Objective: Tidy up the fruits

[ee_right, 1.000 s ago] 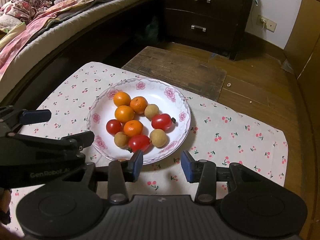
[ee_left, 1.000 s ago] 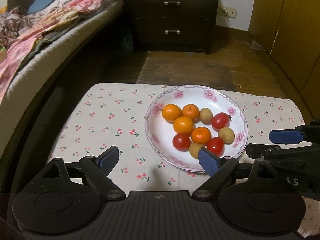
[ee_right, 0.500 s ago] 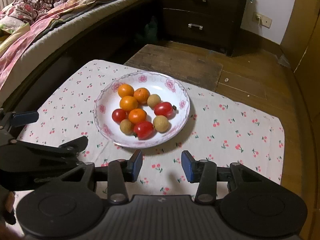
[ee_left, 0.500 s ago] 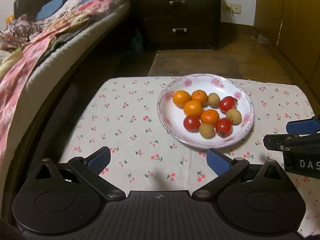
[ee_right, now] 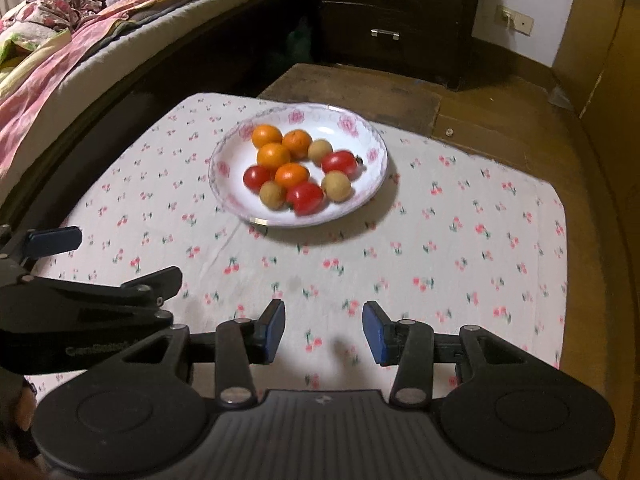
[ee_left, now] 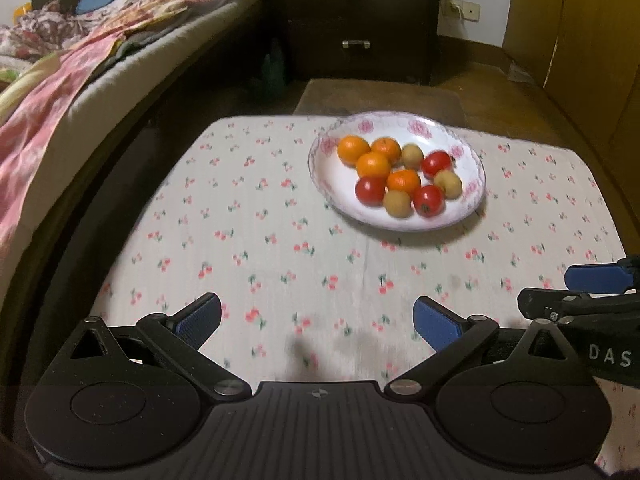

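Note:
A white plate with a pink flower rim (ee_left: 334,166) (ee_right: 234,178) stands on the cherry-print cloth (ee_left: 248,240) (ee_right: 460,240). It holds several oranges (ee_left: 353,151) (ee_right: 267,136), three red tomatoes (ee_left: 428,199) (ee_right: 305,197) and three small brown fruits (ee_left: 397,203) (ee_right: 336,186). My left gripper (ee_left: 318,316) hovers over bare cloth, well short of the plate, open wide and empty. My right gripper (ee_right: 324,326) is beside it on the right, also short of the plate. Its jaws stand partly open with nothing between them.
A bed with pink bedding (ee_left: 60,80) (ee_right: 60,40) runs along the left. A dark chest of drawers (ee_left: 352,20) (ee_right: 392,12) stands behind the table, and a wooden board (ee_right: 360,92) lies on the floor. Wooden cupboards (ee_left: 580,40) line the right.
Both grippers have drawn back from the plate, which now sits farther away. The left jaws have spread wider. The fruits lie as before.

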{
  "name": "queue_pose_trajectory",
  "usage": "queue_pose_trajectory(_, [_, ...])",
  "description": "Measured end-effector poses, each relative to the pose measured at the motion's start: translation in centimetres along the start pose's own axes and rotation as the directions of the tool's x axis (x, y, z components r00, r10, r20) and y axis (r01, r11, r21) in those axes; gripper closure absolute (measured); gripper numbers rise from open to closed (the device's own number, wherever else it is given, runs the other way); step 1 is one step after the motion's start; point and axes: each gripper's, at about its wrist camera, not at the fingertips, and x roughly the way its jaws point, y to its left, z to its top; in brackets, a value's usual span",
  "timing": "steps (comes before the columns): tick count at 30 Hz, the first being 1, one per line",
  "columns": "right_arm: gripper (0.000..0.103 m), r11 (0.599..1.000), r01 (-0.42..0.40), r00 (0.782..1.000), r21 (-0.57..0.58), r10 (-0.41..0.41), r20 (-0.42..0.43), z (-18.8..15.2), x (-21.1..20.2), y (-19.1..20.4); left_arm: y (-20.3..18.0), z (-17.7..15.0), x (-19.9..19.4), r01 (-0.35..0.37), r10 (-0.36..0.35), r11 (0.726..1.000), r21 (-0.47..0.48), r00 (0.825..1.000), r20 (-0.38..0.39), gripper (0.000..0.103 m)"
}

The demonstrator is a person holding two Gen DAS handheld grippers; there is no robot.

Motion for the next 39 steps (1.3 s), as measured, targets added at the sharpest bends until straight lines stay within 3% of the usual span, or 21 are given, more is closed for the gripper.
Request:
queue_pose_trajectory(14, [0.060, 0.999, -0.021, 1.000, 0.042, 0.021, -0.015, -5.5, -3.0, 1.0, -0.5, -4.5, -2.7, 0.032, -0.032, 0.999, -0.001, 0.999, -0.024, 0.000])
queue_pose_trajectory(27, [0.060, 0.998, -0.031, 0.999, 0.053, 0.032, -0.017, -8.1, -4.4, 1.8, 0.1, -7.1, -4.2, 0.071, -0.073, 0.997, -0.044, 0.996, -0.045, 0.002])
queue_pose_trajectory(39, [0.058, 0.998, 0.000, 0.999, 0.058, 0.002, -0.039, -9.3, -3.9, 2.1, -0.2, -8.6, -4.1, 0.026, -0.027, 1.000, -0.011, 0.997, -0.079, 0.000])
